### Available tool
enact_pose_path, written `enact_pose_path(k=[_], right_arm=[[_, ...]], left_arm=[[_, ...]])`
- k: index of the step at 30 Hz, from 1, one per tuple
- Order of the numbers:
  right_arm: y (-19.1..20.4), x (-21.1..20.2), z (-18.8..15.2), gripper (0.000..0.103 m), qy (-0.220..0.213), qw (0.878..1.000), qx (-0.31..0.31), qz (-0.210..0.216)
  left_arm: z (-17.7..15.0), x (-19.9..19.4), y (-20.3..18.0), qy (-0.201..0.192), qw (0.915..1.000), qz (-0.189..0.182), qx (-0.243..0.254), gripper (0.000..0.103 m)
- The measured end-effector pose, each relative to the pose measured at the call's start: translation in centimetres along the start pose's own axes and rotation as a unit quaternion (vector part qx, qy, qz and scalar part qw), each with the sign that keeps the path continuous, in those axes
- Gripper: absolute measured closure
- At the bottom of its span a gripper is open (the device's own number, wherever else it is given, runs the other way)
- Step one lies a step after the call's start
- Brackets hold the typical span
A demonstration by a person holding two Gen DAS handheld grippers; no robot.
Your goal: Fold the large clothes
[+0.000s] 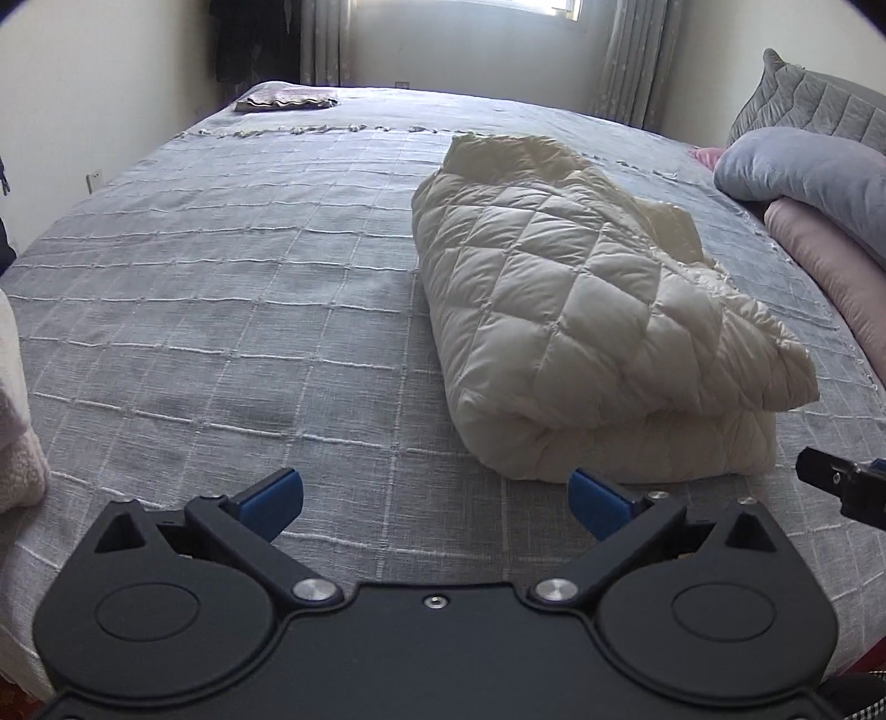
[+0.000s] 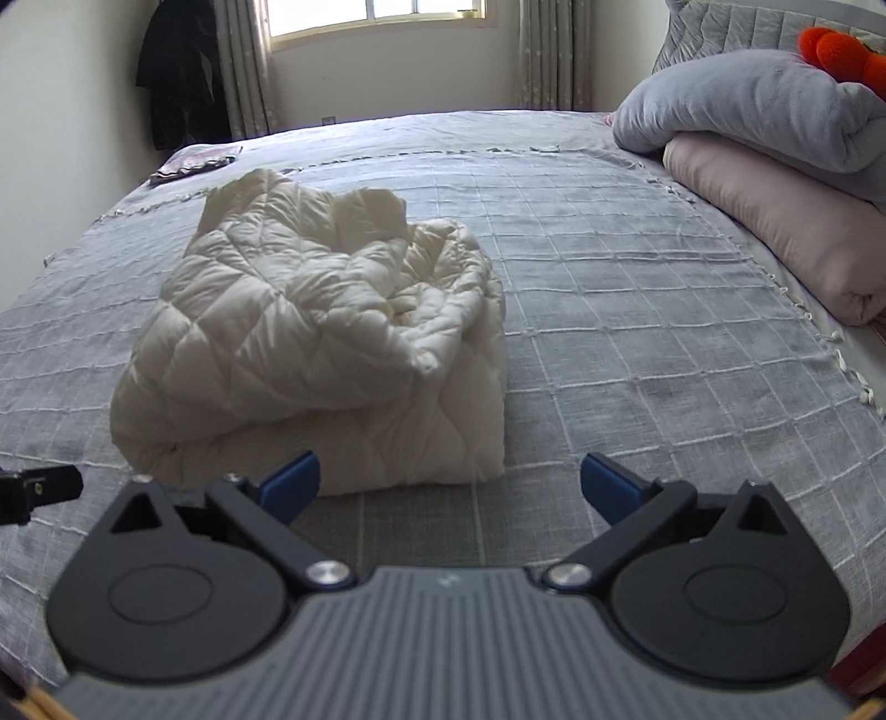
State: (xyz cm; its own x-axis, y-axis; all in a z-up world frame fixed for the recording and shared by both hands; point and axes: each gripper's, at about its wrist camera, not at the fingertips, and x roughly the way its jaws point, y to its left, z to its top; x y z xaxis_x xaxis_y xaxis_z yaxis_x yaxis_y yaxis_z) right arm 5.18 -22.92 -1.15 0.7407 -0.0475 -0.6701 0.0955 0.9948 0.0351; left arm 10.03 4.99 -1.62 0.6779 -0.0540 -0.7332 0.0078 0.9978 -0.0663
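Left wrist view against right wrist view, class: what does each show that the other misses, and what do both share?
Only the left wrist view shows the pale fleecy fabric at its left edge. Only the right wrist view shows the orange plush toy and the dark coat hanging by the window. Both show the folded cream quilted jacket on the grey bedspread, and stacked grey and pink blankets.
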Motion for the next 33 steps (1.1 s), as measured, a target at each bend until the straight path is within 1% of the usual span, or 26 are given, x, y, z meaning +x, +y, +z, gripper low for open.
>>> enact_pose_path(k=[3, 7, 14, 21, 33], right_arm=[[0.2, 0.0, 0.0, 0.0, 0.0, 1.0, 0.002, -0.001], [0.7, -0.1, -0.2, 0.001, -0.001, 1.0, -0.007, -0.008], [1.3, -0.6, -0.8, 0.0, -0.002, 1.0, -0.013, 0.003], [1.3, -1.2, -1.0, 0.0, -0.006, 1.0, -0.02, -0.009], [1.9, -1.4, -0.1, 0.0, -0.015, 0.999, -0.037, -0.011]], left_arm=[[0.1, -0.3, 0.1, -0.005, 0.9999, 0.011, -0.004, 0.0], [0.0, -0.9, 0.0, -0.012, 0.9999, 0.006, -0.006, 0.0], [-0.1, -1.5, -0.5, -0.015, 0.9997, 0.02, -0.004, 0.0], [-0.3, -1.8, -1.8, -0.023, 0.9997, 0.013, 0.002, 0.0], [0.0, -2.0, -2.5, -0.027, 0.9993, 0.022, 0.011, 0.0]])
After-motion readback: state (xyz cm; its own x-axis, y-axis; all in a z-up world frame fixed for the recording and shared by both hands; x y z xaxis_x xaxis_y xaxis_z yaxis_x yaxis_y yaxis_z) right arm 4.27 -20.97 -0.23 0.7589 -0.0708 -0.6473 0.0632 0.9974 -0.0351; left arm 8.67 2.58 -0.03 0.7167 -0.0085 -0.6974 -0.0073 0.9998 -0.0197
